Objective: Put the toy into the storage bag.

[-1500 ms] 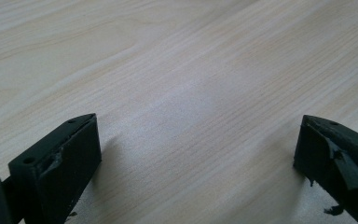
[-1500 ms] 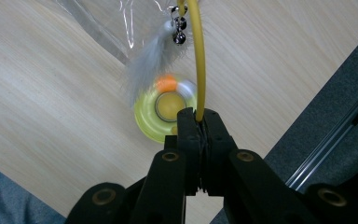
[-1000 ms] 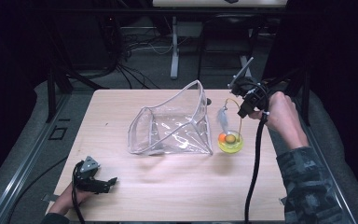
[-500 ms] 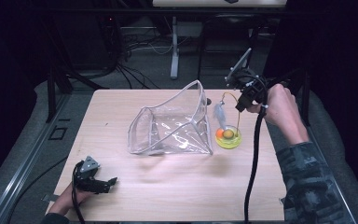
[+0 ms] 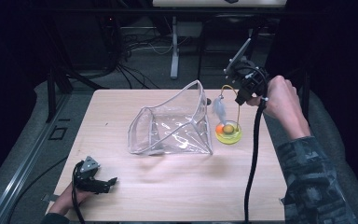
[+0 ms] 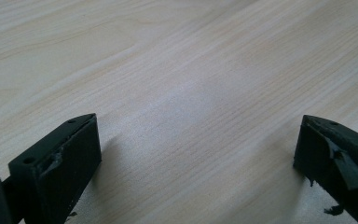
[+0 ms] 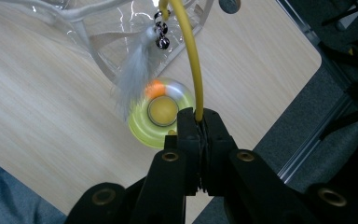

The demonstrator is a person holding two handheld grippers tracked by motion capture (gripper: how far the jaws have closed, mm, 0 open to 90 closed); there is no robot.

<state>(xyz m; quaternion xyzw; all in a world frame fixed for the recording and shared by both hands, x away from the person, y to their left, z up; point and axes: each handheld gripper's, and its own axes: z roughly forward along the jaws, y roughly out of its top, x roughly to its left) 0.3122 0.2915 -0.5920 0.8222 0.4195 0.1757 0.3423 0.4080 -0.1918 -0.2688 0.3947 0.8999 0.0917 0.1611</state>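
A toy with a round yellow base [image 5: 228,134] and an orange ball stands on the table's right side, beside a clear plastic bag [image 5: 172,123]. A yellow wire [image 5: 238,112] arches up from the base and carries a grey feather [image 5: 219,108]. My right gripper [image 5: 239,99] is shut on that wire above the base. In the right gripper view my right gripper [image 7: 199,119] pinches the wire [image 7: 193,60], with the feather [image 7: 137,70], small bells [image 7: 161,39] and blurred base [image 7: 142,128] beyond. My left gripper [image 5: 108,182] rests open at the front left, its jaws [image 6: 196,144] wide apart over bare wood.
The bag [image 7: 107,18] lies with its open mouth gaping upward, close to the toy's left. The wooden table [image 5: 168,196] ends just right of the toy. A dark floor with cables and a stand [image 5: 174,56] lies beyond the far edge.
My right gripper has moved up and away from the person with the wire, and the toy base has shifted slightly toward the far edge. The left gripper has stayed still.
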